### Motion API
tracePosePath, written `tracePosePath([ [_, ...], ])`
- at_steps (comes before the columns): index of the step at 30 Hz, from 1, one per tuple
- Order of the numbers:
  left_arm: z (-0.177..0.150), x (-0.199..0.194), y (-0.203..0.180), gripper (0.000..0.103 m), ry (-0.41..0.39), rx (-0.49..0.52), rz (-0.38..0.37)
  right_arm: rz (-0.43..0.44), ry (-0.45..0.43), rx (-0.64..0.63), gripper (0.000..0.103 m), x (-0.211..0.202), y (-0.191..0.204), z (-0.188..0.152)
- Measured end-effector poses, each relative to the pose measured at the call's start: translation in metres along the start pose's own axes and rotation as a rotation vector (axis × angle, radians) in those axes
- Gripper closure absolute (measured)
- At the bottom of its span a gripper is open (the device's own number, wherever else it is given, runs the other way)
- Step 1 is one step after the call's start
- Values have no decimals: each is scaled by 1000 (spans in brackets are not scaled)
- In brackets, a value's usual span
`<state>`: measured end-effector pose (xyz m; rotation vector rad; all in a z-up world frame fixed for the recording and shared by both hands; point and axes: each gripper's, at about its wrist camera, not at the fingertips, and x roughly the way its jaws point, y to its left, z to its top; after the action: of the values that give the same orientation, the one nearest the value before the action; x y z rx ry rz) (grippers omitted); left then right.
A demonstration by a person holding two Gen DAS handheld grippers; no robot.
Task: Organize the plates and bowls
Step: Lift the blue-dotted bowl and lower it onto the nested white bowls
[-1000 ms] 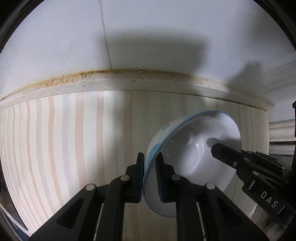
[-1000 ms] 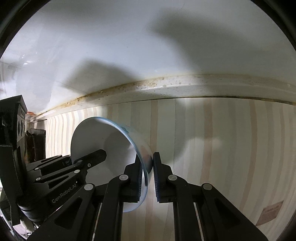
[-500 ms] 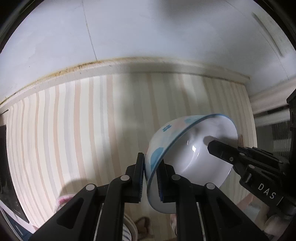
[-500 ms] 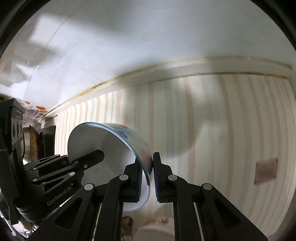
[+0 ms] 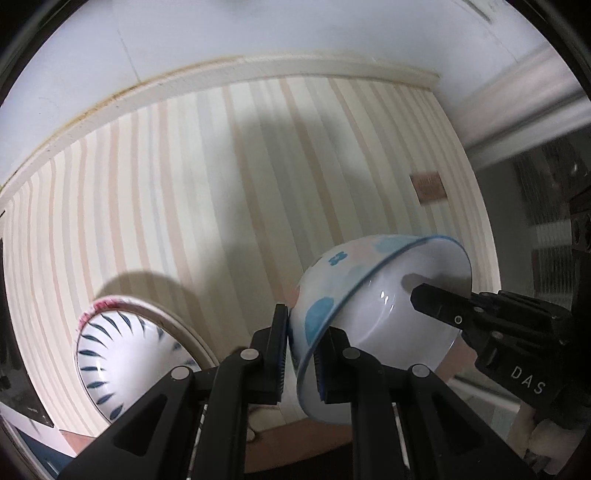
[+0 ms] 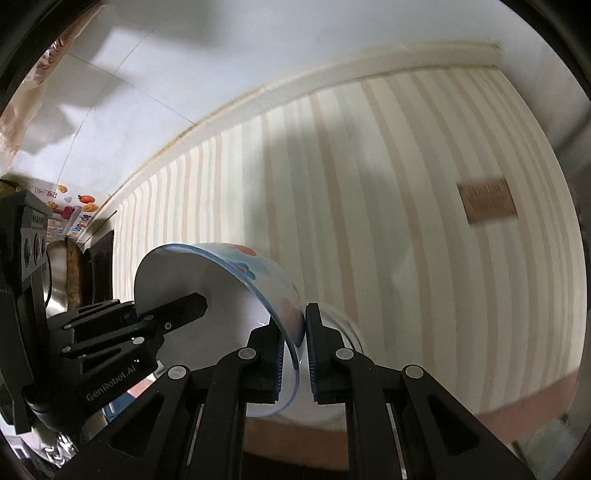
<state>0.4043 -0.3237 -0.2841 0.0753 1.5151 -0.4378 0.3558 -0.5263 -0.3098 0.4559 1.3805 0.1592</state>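
Between the two black fingers of the left gripper (image 5: 300, 350) sits the rim of a white bowl (image 5: 373, 302) with blue and pink spots. The fingers are close together and pinch the wall of the bowl, one finger on the outside and one on the inside. The bowl is tipped on its side, with its open mouth facing the right gripper (image 5: 424, 291), which reaches in from the right of those fingers. In the right wrist view, the right gripper (image 6: 294, 345) pinches the other side of the same bowl (image 6: 207, 280) in the same way, with its fingers narrow and the thin rim squeezed between them. There the left gripper (image 6: 184, 306) pokes in from the left, and its tip is at the white inside of the bowl.

Left of the left fingers, and lower down, stands a second bowl (image 5: 122, 362). It is white with dark blue leaf marks inside and a red pattern on its edge. It does not touch the held bowl or the fingers.

Past the fingertips lies a striped surface (image 5: 221, 184) in cream and pale pink. A small brown label (image 6: 485, 201) lies on it, far off to the right of the right fingers. Beyond the stripes runs a pale edge strip (image 5: 258, 70), and then a white wall (image 5: 295, 29).
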Motion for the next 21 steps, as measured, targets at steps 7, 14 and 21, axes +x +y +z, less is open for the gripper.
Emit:
tracePosePath([
  [7,-17,19,-21,92,66,48,41,-3,59,57,91,12,-27,-32],
  [14,-18,35,-29,92,83,90,121,8,113,93,91,33,-40,-39],
  [21,-16,37,-34,92,59,111,166,-21,135,83,89,43,-36,-37],
])
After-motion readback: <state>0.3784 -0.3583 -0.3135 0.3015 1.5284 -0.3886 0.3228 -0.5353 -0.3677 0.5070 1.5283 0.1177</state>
